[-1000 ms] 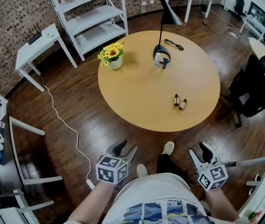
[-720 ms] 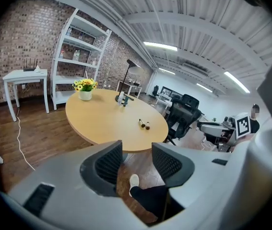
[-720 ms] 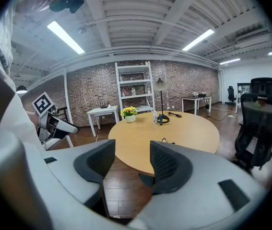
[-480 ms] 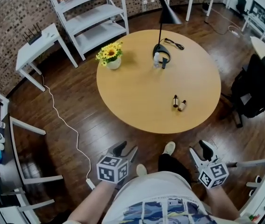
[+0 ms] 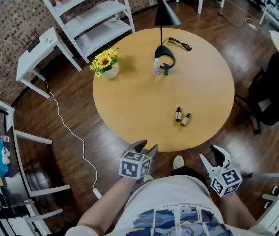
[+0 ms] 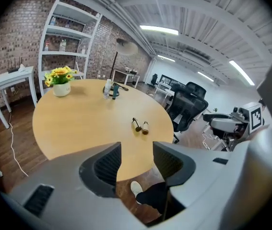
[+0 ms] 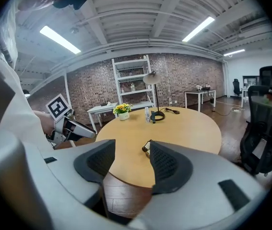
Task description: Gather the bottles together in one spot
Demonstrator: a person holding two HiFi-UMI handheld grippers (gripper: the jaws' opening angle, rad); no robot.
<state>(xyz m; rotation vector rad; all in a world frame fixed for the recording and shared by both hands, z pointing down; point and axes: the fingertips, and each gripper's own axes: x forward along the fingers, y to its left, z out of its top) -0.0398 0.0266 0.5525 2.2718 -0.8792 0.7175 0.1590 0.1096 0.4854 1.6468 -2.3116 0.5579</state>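
Note:
Two small dark bottles (image 5: pixel 178 114) (image 5: pixel 185 120) lie side by side on the round wooden table (image 5: pixel 129 107), near its front right. In the left gripper view the pair of bottles (image 6: pixel 140 126) shows beyond the jaws. A taller white bottle (image 5: pixel 157 65) stands by the lamp base at the far side. My left gripper (image 5: pixel 146 147) hovers open at the table's near edge, nothing between its fingers. My right gripper (image 5: pixel 211 155) is open too, over the floor right of the left one, empty. In its own view the right gripper (image 7: pixel 132 162) partly hides the small bottles (image 7: pixel 146 149).
A black desk lamp (image 5: pixel 162 18) with its cord and a pot of yellow flowers (image 5: pixel 106 65) stand on the table's far half. White shelving (image 5: pixel 87 18) and a white side table (image 5: pixel 38 50) are beyond it. A black office chair (image 5: pixel 272 97) stands at the right.
The person has stepped closer to the table. My left gripper has moved right and forward to the table's near edge. The right gripper has barely moved; the bottles lie as before.

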